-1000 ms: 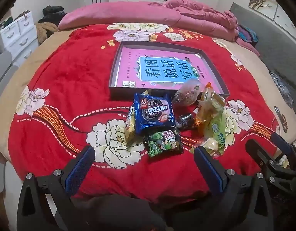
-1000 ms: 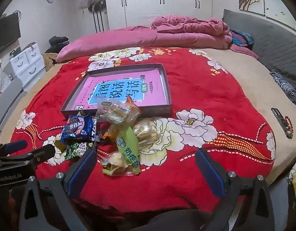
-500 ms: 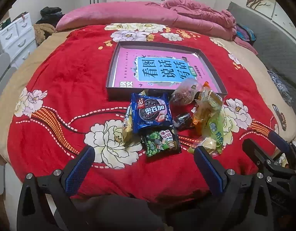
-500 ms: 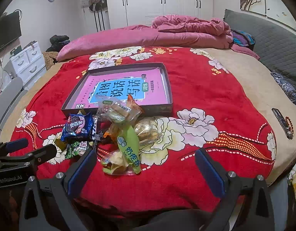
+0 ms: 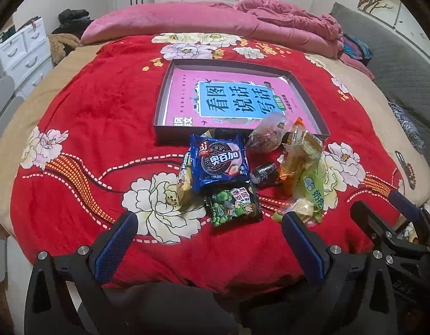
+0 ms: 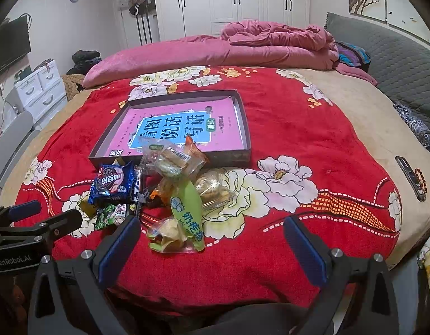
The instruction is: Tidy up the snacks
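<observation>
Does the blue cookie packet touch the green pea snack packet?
Touching. In the left wrist view, the lower edge of the blue cookie packet lies over the top edge of the green pea snack packet, with no red blanket showing between them.

A heap of snack packets is spread on a red flowered blanket (image 5: 89, 128), a blue cookie packet (image 5: 219, 162) overlapping a green pea packet (image 5: 233, 205). Just behind them a shallow dark tray (image 5: 159, 106) holding a pink book (image 5: 237, 100) is seen. The left gripper (image 5: 208, 224) is held wide open, empty, before the heap.
</observation>
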